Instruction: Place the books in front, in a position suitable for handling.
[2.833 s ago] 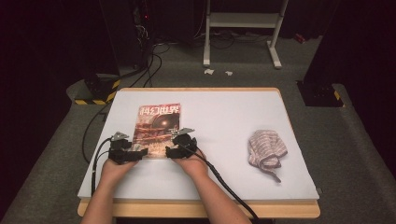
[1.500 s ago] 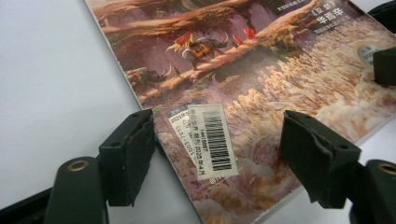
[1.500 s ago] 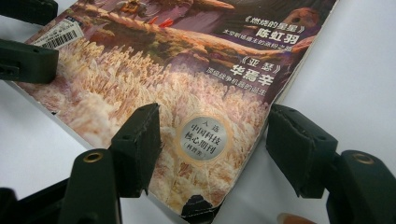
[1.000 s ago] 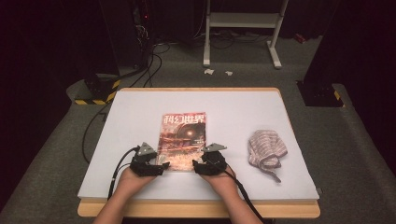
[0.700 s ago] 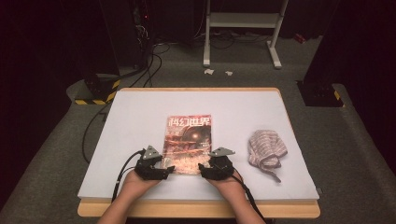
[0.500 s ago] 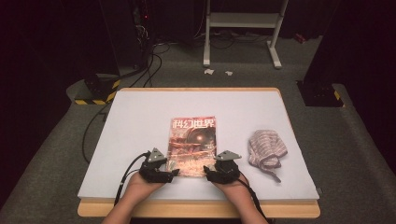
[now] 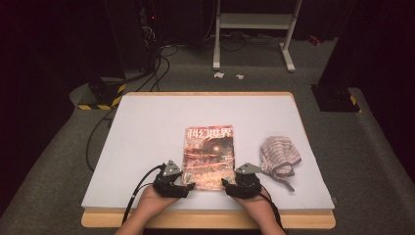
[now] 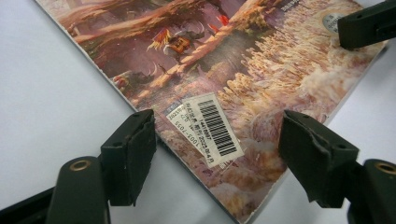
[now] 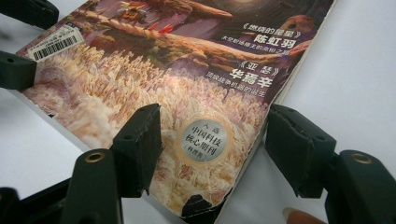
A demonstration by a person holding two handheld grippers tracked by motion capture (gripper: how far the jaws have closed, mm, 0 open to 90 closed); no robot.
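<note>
The left gripper (image 7: 182,187) and right gripper (image 7: 228,185), jaws open, straddled the near corners of the glossy illustrated magazine (image 7: 208,156) on the white table (image 7: 147,127).

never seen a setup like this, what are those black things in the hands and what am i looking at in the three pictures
No robot here: a person at a table holds a hand-held gripper in each hand, a tool with two black jaws.

The high view comes from a fixed camera above the person, looking forward and down. The left hand-held gripper is at the left, the right hand-held gripper at the right.

The other two pictures come from small cameras riding on the grippers, each looking along its own jaws.

On the table lie a magazine and, to its right, a crumpled striped cloth.

Nothing is held. In each gripper view the jaws stand open, one on either side of a near corner of the magazine, which lies flat. The left one is at the corner with the barcode sticker, the right one at the corner with the round silver seal.
</note>
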